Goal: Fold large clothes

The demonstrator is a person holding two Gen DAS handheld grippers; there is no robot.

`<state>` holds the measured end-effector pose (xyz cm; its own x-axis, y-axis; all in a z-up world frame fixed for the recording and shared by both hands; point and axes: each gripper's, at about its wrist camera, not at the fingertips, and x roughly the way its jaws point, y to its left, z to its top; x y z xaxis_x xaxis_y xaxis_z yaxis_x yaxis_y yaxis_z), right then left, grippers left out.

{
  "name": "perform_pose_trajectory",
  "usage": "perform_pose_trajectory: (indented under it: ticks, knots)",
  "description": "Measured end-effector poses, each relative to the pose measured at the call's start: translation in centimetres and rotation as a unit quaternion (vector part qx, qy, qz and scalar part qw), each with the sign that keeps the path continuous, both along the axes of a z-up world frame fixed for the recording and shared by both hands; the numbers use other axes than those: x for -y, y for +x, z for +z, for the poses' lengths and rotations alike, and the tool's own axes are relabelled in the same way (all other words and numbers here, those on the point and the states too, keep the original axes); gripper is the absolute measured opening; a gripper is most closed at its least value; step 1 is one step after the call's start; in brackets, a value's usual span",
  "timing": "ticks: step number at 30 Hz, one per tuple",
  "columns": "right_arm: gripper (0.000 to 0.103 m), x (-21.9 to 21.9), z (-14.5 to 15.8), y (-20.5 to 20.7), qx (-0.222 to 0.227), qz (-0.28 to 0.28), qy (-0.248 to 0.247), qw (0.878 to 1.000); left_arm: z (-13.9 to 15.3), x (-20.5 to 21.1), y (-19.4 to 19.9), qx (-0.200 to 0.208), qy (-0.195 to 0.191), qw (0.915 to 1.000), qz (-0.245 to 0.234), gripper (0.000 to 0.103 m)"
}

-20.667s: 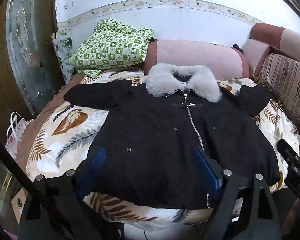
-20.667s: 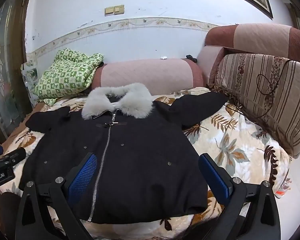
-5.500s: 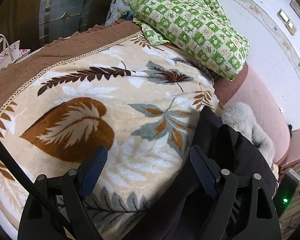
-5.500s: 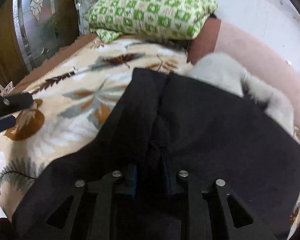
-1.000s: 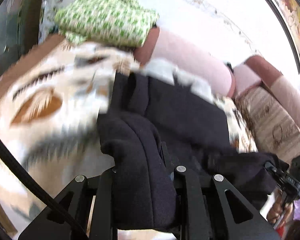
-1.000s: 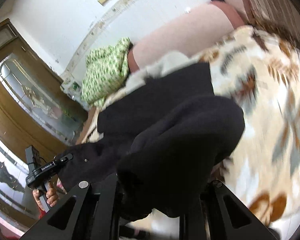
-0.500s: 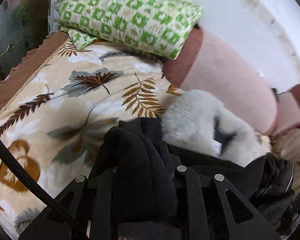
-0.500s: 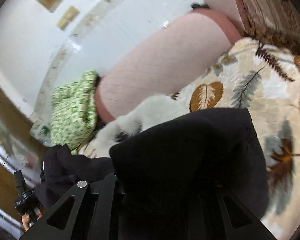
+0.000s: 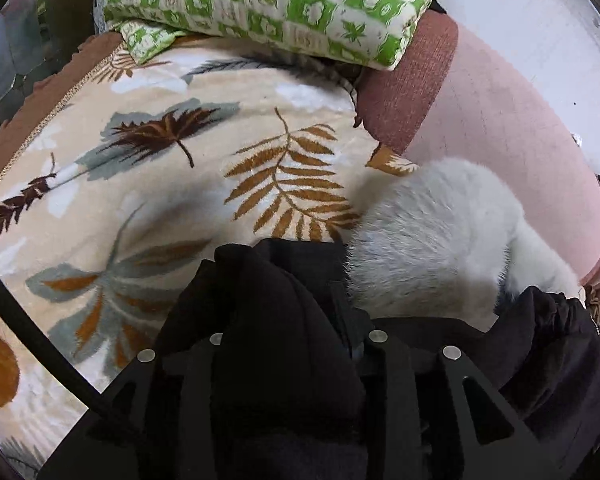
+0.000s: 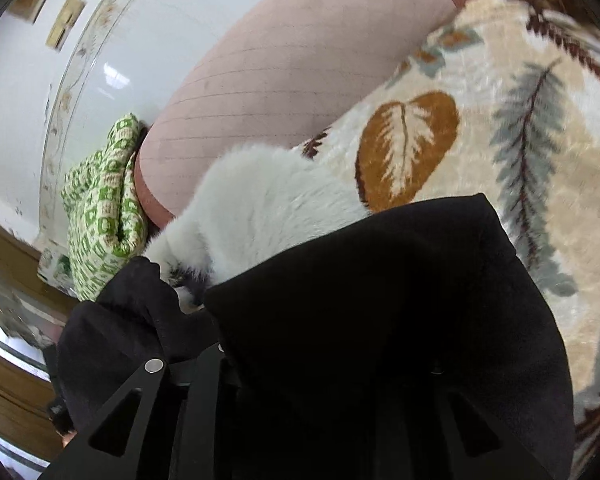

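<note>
The black coat [image 9: 268,292] with its white fur collar [image 9: 432,240] lies on the leaf-print blanket [image 9: 180,160]. A thick bunch of its fabric fills my left gripper [image 9: 292,320]; the jaws are opening and the cloth still sits between them, just short of the collar. In the right wrist view a wide fold of the coat [image 10: 380,300] drapes over my right gripper [image 10: 300,360] and hides its fingertips; it is shut on that fold, which reaches the fur collar [image 10: 260,200]. Each view shows the other hand's bunch of coat at its edge.
A green-and-white patterned quilt [image 9: 276,4] is piled at the head of the bed against a pink bolster [image 9: 500,120]. The bolster [image 10: 300,80] runs along the white wall. Bare blanket [image 10: 520,140] lies to the right of the coat.
Both grippers have carried the coat's lower part up the bed to the fur collar and sunk toward it. The left jaws stand slightly wider than half a second ago.
</note>
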<state>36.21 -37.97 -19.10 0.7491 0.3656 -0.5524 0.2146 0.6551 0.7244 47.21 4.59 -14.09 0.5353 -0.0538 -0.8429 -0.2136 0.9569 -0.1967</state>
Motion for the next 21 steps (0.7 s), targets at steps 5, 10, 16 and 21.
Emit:
perform_pose_trajectory:
  ticks: [5, 10, 16, 21]
  knots:
    - [0.024, 0.7, -0.9, -0.2, 0.012, 0.001, 0.043, 0.999, -0.4, -0.7, 0.1, 0.002, -0.033, 0.9993, -0.015, 0.039]
    - [0.031, 1.0, 0.7, -0.5, 0.01, 0.024, 0.044, 0.999, 2.9, -2.2, -1.5, 0.039, -0.097, 0.9936, -0.041, 0.069]
    - [0.094, 1.7, 4.4, -3.3, 0.051, -0.026, 0.015, 0.998, 8.6, -4.3, -5.8, 0.106, -0.067, 0.9921, -0.01, 0.082]
    - [0.094, 1.8, 8.8, -6.9, 0.083, -0.061, -0.035, 0.994, 10.3, -4.7, -9.9, 0.113, -0.018, 0.9934, -0.006, 0.082]
